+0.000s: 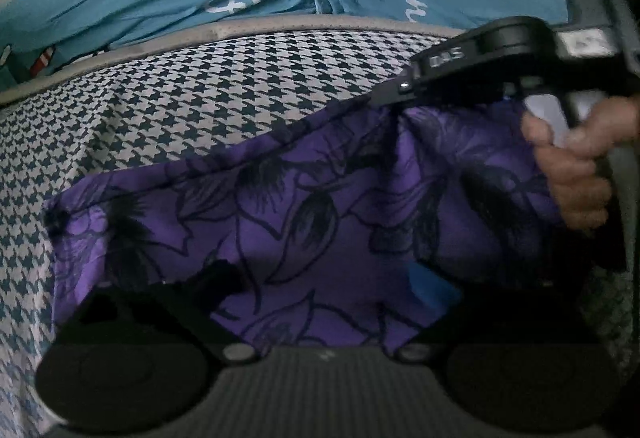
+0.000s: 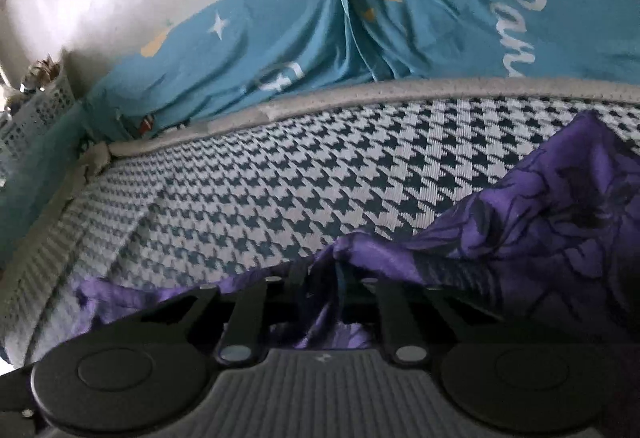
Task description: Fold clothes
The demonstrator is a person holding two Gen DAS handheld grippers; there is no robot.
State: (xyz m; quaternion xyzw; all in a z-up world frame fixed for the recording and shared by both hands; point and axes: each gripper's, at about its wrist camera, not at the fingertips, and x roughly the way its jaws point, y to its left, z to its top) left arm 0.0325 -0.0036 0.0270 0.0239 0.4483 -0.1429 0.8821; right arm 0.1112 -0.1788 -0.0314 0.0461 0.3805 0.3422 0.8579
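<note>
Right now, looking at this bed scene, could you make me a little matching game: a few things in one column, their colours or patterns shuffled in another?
Things:
1. garment being folded
2. mattress cover
3. bedsheet behind the mattress
4. basket at the far left

Looks:
A. blue with white stars and lettering
B. pale, perforated plastic
C. purple with dark flower outlines
D. dark-and-white houndstooth

Pairs: 1-C, 2-D, 3-A, 4-B

The purple garment [image 1: 312, 206], printed with dark outlined flowers, hangs bunched and creased straight ahead of the left claw. In the right wrist view its gathered edge [image 2: 360, 250] sits between the claw's fingers, the rest trailing off right.
</note>
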